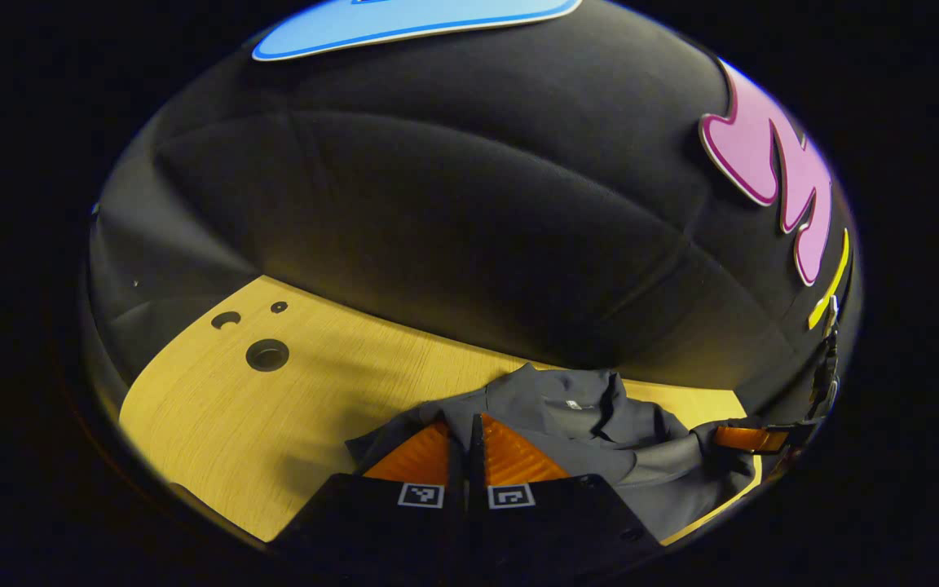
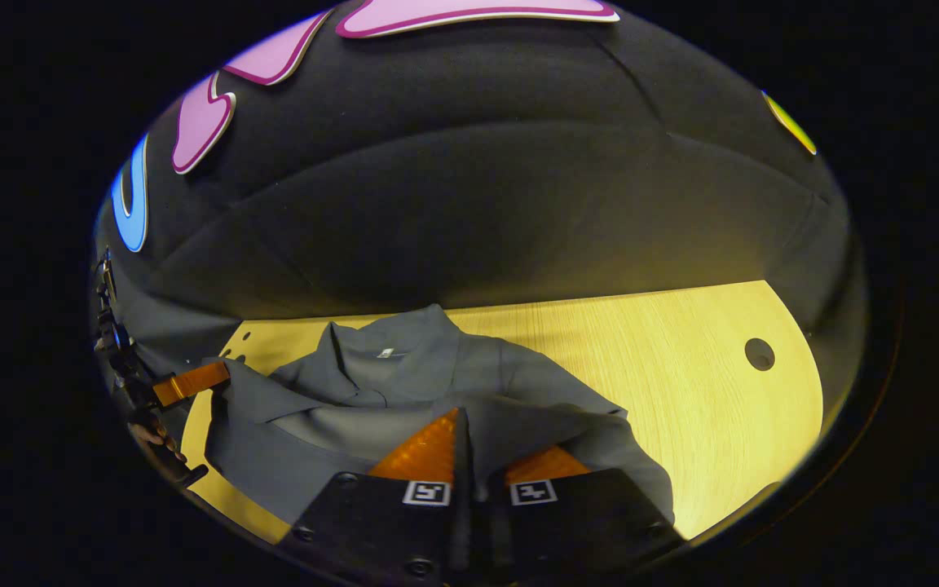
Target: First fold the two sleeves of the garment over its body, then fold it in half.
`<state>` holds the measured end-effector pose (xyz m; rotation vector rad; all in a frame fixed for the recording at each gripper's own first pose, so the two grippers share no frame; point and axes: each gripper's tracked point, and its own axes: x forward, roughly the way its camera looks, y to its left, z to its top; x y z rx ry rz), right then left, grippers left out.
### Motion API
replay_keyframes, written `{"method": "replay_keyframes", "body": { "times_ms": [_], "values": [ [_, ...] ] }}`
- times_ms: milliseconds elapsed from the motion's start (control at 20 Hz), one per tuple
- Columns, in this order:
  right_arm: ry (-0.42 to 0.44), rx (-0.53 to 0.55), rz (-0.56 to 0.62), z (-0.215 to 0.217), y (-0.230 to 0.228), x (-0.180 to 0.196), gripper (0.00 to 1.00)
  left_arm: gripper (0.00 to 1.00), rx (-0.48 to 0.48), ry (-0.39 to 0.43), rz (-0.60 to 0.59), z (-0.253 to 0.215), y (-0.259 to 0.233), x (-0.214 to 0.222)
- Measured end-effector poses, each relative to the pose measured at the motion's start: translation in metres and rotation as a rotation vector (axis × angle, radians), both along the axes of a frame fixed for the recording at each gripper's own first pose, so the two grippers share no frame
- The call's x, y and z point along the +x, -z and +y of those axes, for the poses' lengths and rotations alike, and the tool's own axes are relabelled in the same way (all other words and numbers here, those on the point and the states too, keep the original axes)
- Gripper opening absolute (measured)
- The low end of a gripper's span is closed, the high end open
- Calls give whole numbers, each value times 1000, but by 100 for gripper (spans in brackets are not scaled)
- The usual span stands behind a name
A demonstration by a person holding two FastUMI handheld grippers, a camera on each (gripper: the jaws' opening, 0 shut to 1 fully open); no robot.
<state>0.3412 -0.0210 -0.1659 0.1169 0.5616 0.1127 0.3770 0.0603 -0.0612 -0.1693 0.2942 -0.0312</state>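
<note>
Left gripper view: left tool (image 1: 465, 447) is clamped on grey shirt (image 1: 592, 424) at 6 o'clock; right tool (image 2: 469, 452) pinches it too, on worktop (image 2: 681, 359).

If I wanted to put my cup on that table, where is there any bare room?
Bare wood lies on the table between the three holes and the grey shirt, and in the right gripper view between the shirt and the single hole. The middle is crowded: shirt and both grippers.
</note>
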Motion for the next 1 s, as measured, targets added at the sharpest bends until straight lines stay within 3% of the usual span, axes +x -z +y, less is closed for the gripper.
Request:
{"method": "replay_keyframes", "body": {
  "times_ms": [50,100,150,250,300,400,450,500,550,600,650,700,850,1000],
  "values": [
    [7,-12,0,-3,-2,-1,17,7,31,-5,9,-1,-1,-2],
    [8,-18,-4,-4,-5,-5,16,10,61,-18,19,-1,-1,-5],
    [4,-11,-11,-4,-10,-8,38,10,75,-33,22,-1,-3,-9],
    [9,0,-25,-7,-18,-17,42,13,62,-33,1,-8,-15,-18],
    [8,8,-30,-7,-22,-21,44,29,58,-38,-12,-10,-22,-24],
    [11,-3,-41,-13,-29,-32,68,63,63,-41,-34,-9,-34,-32],
    [14,-16,-50,-18,-33,-38,85,64,67,-37,-42,-9,-43,-40],
    [19,-25,-58,-22,-37,-43,72,68,75,-35,-53,-10,-51,-49],
    [22,-20,-68,-24,-43,-49,72,70,84,-36,-66,-11,-60,-57],
    [31,-11,-77,-25,-48,-57,92,76,97,-41,-81,-11,-69,-69],
    [39,0,-89,-27,-55,-62,85,78,110,-58,-101,-9,-79,-83],
    [46,-5,-105,-31,-60,-69,99,79,112,-68,-125,-9,-90,-96],
    [33,-95,-168,-44,-81,-86,99,85,112,-84,-181,-16,-118,-142],
    [21,-92,-225,-44,-116,-116,99,95,106,-138,-222,-13,-141,-191]
  ]
}}
